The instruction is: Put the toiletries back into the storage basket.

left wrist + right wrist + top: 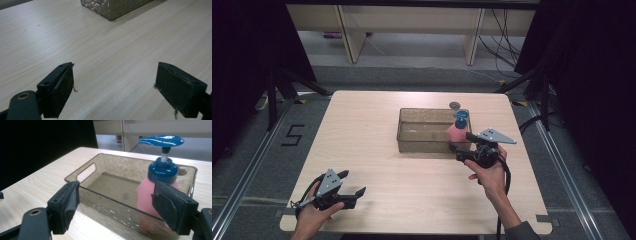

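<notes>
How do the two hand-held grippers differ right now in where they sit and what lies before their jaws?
The left hand-held gripper sits near the wooden table's front left corner, jaws over bare wood. The right hand-held gripper sits at the translucent brown plastic bin, its jaws either side of the pink soap bottle with blue pump standing inside. Both are open and hold nothing.

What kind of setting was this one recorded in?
Probably a lab data-collection station, not a home: a bare wooden table on grey floor with a taped "5", black curtains at both sides, and loose cables behind.
</notes>
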Demonstrator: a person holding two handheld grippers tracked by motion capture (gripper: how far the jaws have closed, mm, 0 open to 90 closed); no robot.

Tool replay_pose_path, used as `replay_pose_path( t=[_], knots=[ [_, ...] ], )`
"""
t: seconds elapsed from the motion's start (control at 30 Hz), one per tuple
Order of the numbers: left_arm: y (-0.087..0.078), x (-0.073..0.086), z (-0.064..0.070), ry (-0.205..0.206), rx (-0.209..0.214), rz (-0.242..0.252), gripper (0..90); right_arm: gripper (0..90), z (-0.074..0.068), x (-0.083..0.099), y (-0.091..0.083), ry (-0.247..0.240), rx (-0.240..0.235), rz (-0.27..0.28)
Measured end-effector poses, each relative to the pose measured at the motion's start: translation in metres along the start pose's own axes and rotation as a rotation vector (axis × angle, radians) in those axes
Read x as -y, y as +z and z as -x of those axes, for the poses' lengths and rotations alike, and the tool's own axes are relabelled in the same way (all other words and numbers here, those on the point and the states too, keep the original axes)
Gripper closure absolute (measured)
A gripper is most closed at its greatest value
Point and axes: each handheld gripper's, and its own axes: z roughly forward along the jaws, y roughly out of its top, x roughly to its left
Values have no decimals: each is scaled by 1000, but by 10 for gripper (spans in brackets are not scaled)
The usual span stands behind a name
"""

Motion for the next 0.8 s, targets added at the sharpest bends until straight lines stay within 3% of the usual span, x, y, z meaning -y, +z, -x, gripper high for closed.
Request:
replay_pose_path(
  t=[0.03, 0.07, 0.17, 0.2, 0.23, 0.4, 0.47, 0.5, 0.63, 0.67, 0.73, 0.8],
  knots=[
    [0, 0, 0, -3, -2, -2, 148, 230, 1, 1, 0, -19, 7, 17],
    [0, 0, 0, 11, -6, -10, 148, 230, -2, 1, 0, 8, -5, 13],
    [0, 1, 0, 3, 0, -15, 148, 229, -4, 3, -1, 7, -15, 13],
    [0, 1, 0, 0, 0, -15, 148, 229, -4, 4, 0, -20, -5, 17],
    [0, 1, 1, 0, -3, -17, 148, 229, -6, 5, -1, -1, -20, 9],
    [0, 1, 0, 4, -6, -12, 148, 228, -10, 7, -3, 4, -35, 6],
    [0, 1, 0, 9, -6, -13, 148, 228, -9, 9, -3, -22, -25, 13],
    [-1, 0, 0, 5, -5, -13, 148, 228, -11, 10, -4, 6, -27, -1],
    [0, 1, 0, -9, 1, 5, 148, 227, -10, 13, -3, -6, -36, -1],
    [0, 1, 0, -9, 1, 4, 148, 227, -13, 15, -4, 20, -24, -2],
    [0, 1, 0, -9, 2, 3, 148, 228, -9, 16, -3, -35, -22, -1],
    [0, 1, 1, -7, -3, -2, 149, 227, -10, 17, -4, -18, -25, -13]
  ],
)
